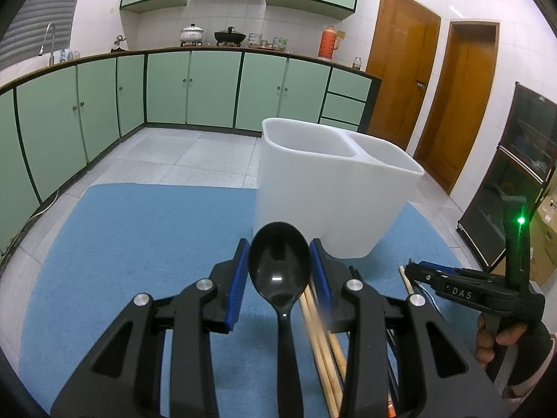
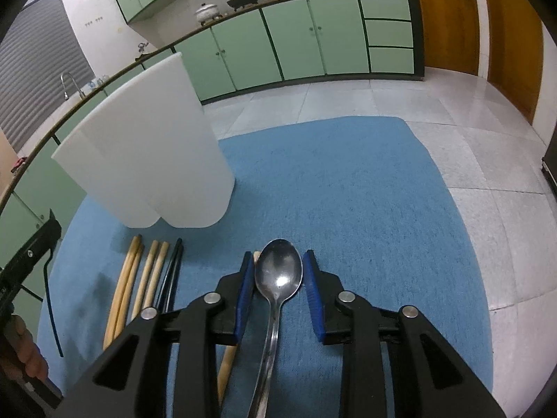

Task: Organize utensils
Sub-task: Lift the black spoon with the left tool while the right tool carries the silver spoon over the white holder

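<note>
Left wrist, left hand-held gripper [image 1: 279, 249] grasping spoon [image 1: 278, 275], right [image 2: 277, 264] perhaps released, blue mat [image 1: 156, 230] ahead

Utensils and holder on your mat

Your two-compartment holder [image 2: 149, 160] stands on the mat [image 2: 348, 191] in the right wrist frame's left half; chopsticks [image 2: 139, 278] lie just below it, and the metal spoon [image 2: 278, 278] lies lower centre, to their right.
</note>
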The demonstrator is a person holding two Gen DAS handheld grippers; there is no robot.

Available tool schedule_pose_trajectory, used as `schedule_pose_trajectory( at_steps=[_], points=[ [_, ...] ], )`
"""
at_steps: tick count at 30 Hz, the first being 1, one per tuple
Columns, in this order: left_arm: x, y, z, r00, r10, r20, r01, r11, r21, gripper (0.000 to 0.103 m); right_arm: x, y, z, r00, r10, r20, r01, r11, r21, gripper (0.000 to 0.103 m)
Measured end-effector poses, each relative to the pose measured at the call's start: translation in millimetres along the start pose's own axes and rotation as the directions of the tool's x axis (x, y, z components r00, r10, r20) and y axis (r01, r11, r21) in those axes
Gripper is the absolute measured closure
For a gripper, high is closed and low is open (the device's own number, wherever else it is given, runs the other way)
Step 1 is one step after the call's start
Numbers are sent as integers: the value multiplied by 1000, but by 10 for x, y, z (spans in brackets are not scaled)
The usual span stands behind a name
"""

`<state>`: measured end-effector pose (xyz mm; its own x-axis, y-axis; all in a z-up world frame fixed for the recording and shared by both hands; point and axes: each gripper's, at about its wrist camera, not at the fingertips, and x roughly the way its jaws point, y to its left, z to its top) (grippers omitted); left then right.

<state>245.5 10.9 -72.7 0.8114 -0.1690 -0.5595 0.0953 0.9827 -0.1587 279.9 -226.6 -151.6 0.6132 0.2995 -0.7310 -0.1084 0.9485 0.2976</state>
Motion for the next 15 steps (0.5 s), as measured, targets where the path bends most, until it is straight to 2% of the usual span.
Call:
schedule_pose_trajectory(
  at_steps=[4,9,15],
  points=[
    [-11,-26,-8,1000,-2,4,2,1000,2,69,-62,-47,-28,1000,12,9,-12,1000,-1,75],
    [-67,-9,-5,1000,7,26,-7,1000,-3,69,-354,-127,-73,992,55,114,-58,998,22,75],
    [-253,1,170,993,10,120,-9,1000,-9,69,-772,-7,6,961,120,247,-114,993,-39,75]
  ],
)
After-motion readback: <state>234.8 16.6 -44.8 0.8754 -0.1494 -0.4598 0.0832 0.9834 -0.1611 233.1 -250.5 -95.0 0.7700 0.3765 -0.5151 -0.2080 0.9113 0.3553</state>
